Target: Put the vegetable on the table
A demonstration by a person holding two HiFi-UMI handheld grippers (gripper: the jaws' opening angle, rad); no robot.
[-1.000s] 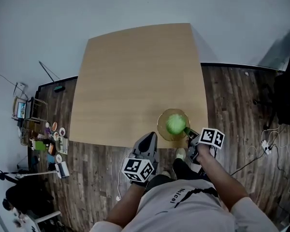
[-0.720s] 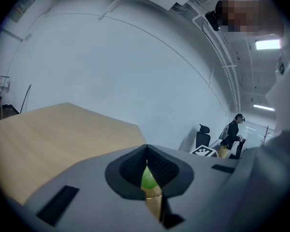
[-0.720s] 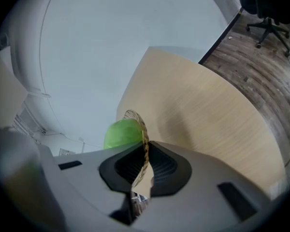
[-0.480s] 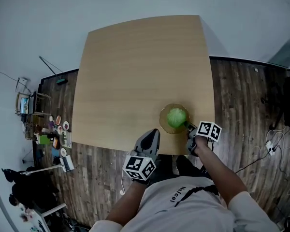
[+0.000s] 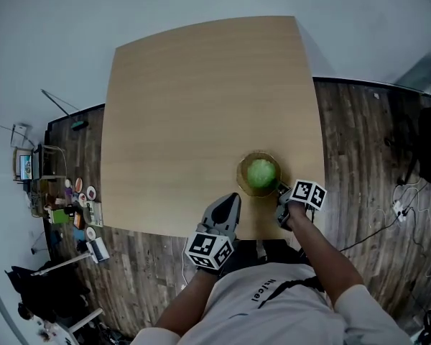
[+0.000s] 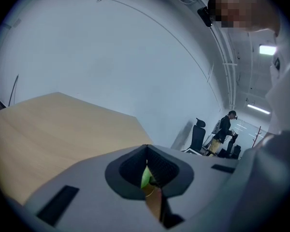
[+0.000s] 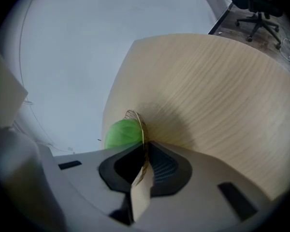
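— Table [image 5: 201,106]: bare pale wood, dark plank floor [image 5: 359,157] around it. What changed?
— Bowl [image 5: 240,174] sits farther in from the near edge than a second ago, so I judge it set down. Green round vegetable [image 5: 261,172] lies inside, not yet on the wood. Right gripper [image 5: 280,191] is clamped on the bowl's rim; left gripper [image 5: 230,201] closed, holding nothing.

The right claw [image 7: 145,149] body covers the lower part of the green vegetable [image 7: 121,132] and most of the bowl [image 7: 139,122] on the desk [image 7: 222,95]. The left claw [image 6: 146,151] body leaves only a sliver of that vegetable visible. Floor clutter [image 5: 75,207] left of the desk is too small to identify.
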